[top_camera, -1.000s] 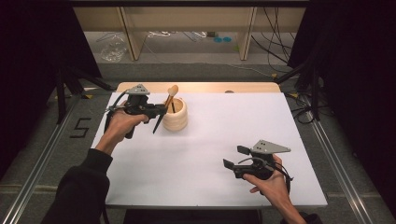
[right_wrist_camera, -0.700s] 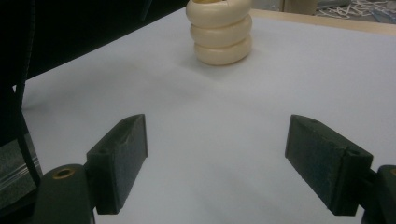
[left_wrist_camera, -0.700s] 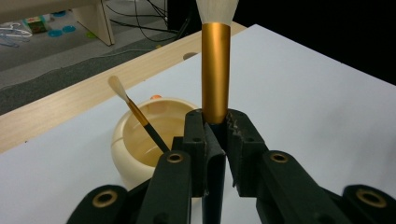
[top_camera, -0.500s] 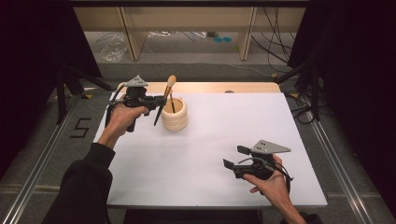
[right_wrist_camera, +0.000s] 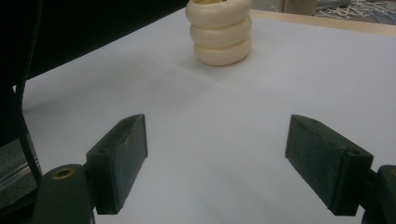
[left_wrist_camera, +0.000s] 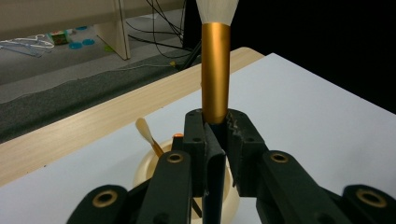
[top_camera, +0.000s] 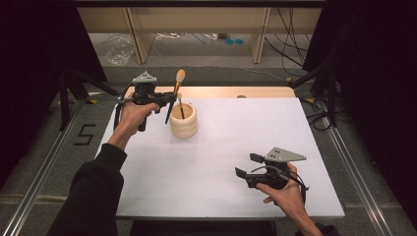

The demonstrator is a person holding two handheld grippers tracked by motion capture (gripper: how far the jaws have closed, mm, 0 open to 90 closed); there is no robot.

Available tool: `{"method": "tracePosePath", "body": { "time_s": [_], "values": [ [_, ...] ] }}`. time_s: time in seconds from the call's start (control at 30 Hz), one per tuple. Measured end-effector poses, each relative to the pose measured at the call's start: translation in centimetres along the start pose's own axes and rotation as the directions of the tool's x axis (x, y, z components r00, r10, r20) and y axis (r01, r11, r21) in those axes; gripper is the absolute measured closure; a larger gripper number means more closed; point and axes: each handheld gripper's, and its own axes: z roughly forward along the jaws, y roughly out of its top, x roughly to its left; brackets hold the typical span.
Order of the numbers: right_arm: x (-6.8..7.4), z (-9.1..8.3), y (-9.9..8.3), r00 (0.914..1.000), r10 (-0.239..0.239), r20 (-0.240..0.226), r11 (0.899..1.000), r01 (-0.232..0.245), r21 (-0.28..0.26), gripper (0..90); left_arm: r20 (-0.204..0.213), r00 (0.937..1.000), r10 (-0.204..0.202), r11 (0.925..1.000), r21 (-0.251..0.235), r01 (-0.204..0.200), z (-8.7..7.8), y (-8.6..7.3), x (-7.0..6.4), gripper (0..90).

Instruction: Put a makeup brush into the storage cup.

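Note:
A cream ribbed holder (top_camera: 184, 120) stands on the white table top (top_camera: 231, 147) at the back left, with a small brush (top_camera: 180, 105) leaning inside it. My left gripper (top_camera: 167, 98) is raised just left of the holder and shut on a makeup brush (top_camera: 174, 93) with a gold ferrule (left_wrist_camera: 215, 70), a pale bristle tip and a black handle. The brush stands nearly upright, tip up. In the left gripper view the holder (left_wrist_camera: 149, 168) lies below the jaws. My right gripper (top_camera: 246, 165) rests near the front right, open and holding nothing, and points toward the holder (right_wrist_camera: 219, 32).
A light wooden board (top_camera: 231, 92) runs along the table's far edge. Shelving legs, cables and small items lie on the floor beyond. Metal rails (top_camera: 354, 167) flank the table.
My left gripper has lifted and moved back and left, tipping the makeup brush from a slant to nearly upright beside the holder. The right gripper has stayed still.

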Motion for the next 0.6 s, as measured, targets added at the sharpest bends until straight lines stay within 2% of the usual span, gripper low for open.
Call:
{"method": "tracePosePath", "body": {
  "time_s": [0.03, 0.13, 0.23, 0.27, 0.4, 0.43, 0.5, 0.6],
  "values": [
    [0.0, 0.0, 0.0, 1.0, -0.001, 0.0, 1.0, 0.001, 0.0, 22.0, -0.001, 1.0, 0.009, 1.0, -0.001, -0.009, 0.1, 0.1, 0.1, 78.9],
    [-0.1, 0.0, 0.0, 0.9998, -0.015, 0.008, 1.0, 0.016, -0.008, 22.0, -0.006, 1.0, -0.006, 0.9998, -0.018, 0.006, 0.5, 0.4, 0.2, 78.9],
    [0.0, 0.0, 0.0, 1.0, -0.002, -0.001, 1.0, 0.002, 0.0, 22.0, -0.017, 0.9998, -0.009, 0.9999, -0.009, 0.009, 1.0, 0.5, 0.2, 78.9],
    [-0.1, 0.0, 0.0, 0.9997, -0.022, 0.011, 1.0, 0.023, -0.013, 22.0, -0.02, 0.9998, -0.007, 0.9999, -0.012, 0.007, 1.1, 0.6, 0.2, 78.9],
    [-0.1, 0.0, 0.0, 0.9999, -0.014, 0.006, 1.0, 0.014, -0.006, 22.0, -0.024, 0.9997, -0.009, 0.9997, -0.025, 0.009, 1.7, 1.1, 0.3, 78.9],
    [0.0, 0.0, 0.0, 1.0, -0.001, -0.002, 1.0, 0.001, 0.0, 22.0, -0.029, 0.9995, -0.011, 0.9995, -0.03, 0.011, 1.8, 1.2, 0.3, 78.9],
    [-0.1, 0.0, 0.0, 0.9997, -0.024, 0.009, 1.0, 0.024, -0.013, 22.0, -0.039, 0.999, -0.023, 0.9986, -0.048, 0.021, 2.1, 1.4, 0.4, 78.9],
    [-0.1, 0.0, 0.0, 0.9997, -0.022, 0.008, 1.0, 0.022, -0.012, 22.0, -0.056, 0.998, -0.029, 0.9983, -0.052, 0.026, 2.6, 1.3, 0.6, 78.9]
  ]
}}
